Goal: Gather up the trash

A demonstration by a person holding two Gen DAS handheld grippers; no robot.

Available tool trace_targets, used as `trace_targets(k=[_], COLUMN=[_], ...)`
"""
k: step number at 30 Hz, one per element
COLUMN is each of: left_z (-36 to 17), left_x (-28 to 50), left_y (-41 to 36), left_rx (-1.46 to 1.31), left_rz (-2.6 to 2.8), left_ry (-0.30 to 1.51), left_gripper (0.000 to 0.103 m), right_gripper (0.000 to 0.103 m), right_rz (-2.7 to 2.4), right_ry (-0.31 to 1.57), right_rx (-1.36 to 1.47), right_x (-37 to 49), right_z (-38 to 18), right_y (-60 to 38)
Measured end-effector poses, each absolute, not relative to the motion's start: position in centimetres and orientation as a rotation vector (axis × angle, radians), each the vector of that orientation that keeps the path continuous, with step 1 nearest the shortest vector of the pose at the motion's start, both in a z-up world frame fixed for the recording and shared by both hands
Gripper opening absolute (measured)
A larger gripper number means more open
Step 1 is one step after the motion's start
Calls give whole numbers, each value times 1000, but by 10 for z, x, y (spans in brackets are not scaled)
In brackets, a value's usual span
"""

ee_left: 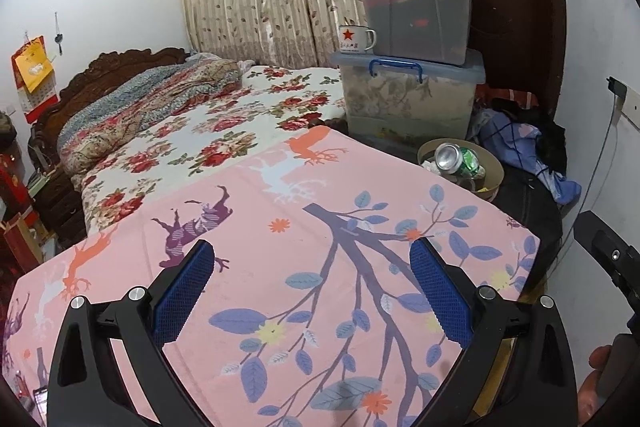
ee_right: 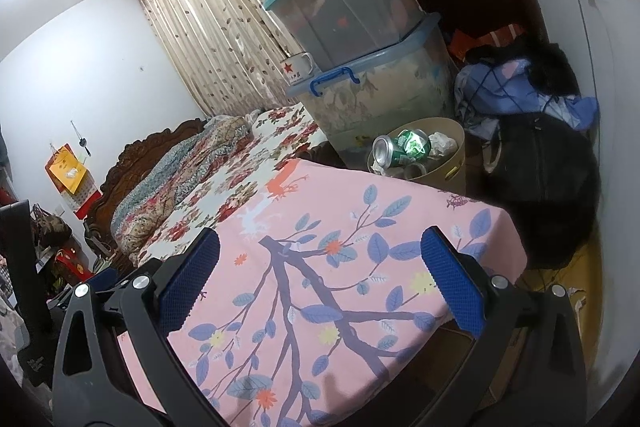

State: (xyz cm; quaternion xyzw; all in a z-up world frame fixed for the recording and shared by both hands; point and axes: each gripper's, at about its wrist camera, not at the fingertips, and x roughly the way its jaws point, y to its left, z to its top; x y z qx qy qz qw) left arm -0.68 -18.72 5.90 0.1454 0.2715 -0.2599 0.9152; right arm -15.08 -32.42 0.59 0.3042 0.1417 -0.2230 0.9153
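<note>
Left tool [ee_left: 310,283] and right tool [ee_right: 320,275], fingers apart and empty, above the pink-clothed worktop [ee_left: 280,211]. Beyond its far edge, the bin [ee_right: 454,151] holds a crushed can [ee_right: 400,147] and crumpled paper [ee_right: 442,142].

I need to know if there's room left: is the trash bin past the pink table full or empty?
Nearly full: crushed cans and crumpled paper lie heaped near the rim of the trash bin.

Both wrist views over pink cloth [ee_left: 304,267]
</note>
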Motion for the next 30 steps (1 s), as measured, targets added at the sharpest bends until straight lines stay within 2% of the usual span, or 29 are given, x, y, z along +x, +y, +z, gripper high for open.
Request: trace_targets(k=[30], left_z=[53], left_x=[-7], left_y=[-188], left_rx=[325], left_rz=[-527], left_ry=[604], left_gripper=[94], right_gripper=[100], right_rz=[-450], right_ry=[315], right_rx=[643], right_x=[-146], right_z=[-2], right_y=[-324])
